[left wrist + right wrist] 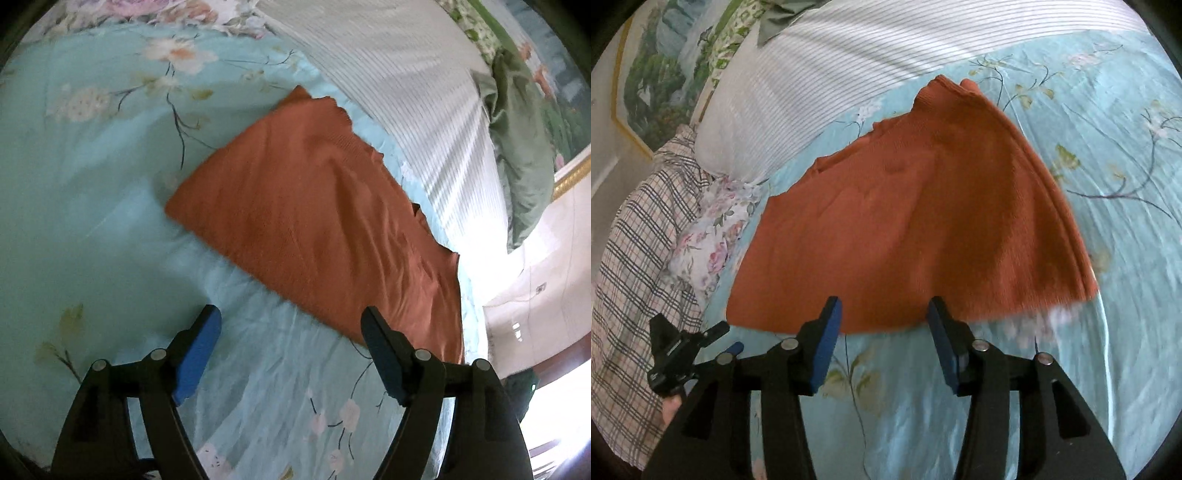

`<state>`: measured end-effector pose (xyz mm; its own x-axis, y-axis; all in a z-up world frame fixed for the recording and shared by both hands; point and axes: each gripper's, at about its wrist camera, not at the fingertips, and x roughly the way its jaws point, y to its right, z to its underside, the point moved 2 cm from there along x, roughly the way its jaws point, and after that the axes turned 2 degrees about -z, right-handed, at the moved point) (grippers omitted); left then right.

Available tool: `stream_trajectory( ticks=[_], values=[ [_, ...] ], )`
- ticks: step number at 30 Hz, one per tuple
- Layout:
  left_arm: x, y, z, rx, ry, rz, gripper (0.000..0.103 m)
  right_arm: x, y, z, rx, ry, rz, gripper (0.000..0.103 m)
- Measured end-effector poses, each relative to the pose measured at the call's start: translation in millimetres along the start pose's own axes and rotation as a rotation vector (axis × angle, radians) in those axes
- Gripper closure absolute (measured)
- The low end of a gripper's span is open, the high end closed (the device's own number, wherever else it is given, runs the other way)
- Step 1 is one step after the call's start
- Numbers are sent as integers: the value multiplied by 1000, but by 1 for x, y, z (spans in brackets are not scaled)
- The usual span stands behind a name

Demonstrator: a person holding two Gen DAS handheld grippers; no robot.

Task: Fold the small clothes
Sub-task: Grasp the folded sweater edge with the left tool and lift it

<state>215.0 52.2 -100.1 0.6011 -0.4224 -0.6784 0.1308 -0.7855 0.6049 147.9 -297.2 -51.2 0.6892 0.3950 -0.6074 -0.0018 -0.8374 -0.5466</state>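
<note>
A rust-orange knit garment (317, 218) lies folded flat on the light blue floral bedspread (92, 206). It also shows in the right wrist view (916, 229), where several stacked layers show along its right edge. My left gripper (291, 325) is open and empty, just short of the garment's near edge. My right gripper (882, 306) is open and empty, its blue pads (827, 343) at the garment's near edge, not closed on it.
A white striped pillow (417, 85) lies beyond the garment, also in the right wrist view (820, 74). A green cloth (521, 155) hangs past it. A plaid cloth (635, 258) and a floral cloth (713, 236) lie at the left. The other gripper (679, 354) shows at lower left.
</note>
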Motion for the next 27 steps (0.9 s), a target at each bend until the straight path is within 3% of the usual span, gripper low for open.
stream_trajectory(
  ticks=[9, 14, 15, 16, 17, 19, 21, 27],
  values=[
    [32, 0, -30, -70, 82, 10, 21, -5, -3, 2, 1, -9, -21, 50],
    [53, 8, -60, -57, 148, -62, 25, -1, -5, -7, -8, -6, -41, 49],
    [57, 11, -65, -34, 156, -88, 38, 1, -4, -11, -5, -6, -42, 49],
    [60, 13, -68, -24, 148, -93, 71, 3, -3, -14, -1, -7, -44, 49],
    [64, 14, -71, -25, 127, -79, 83, 4, -1, -17, 3, -6, -45, 49],
    [60, 18, -73, -26, 129, -52, 87, 4, 2, -25, 7, 2, -46, 49],
    [50, 35, -72, 39, 154, -52, 89, 3, 6, -34, 7, 9, -46, 49],
    [32, 132, -53, 343, 191, 16, 92, 3, 22, -65, 37, 12, -83, 49]
  ],
)
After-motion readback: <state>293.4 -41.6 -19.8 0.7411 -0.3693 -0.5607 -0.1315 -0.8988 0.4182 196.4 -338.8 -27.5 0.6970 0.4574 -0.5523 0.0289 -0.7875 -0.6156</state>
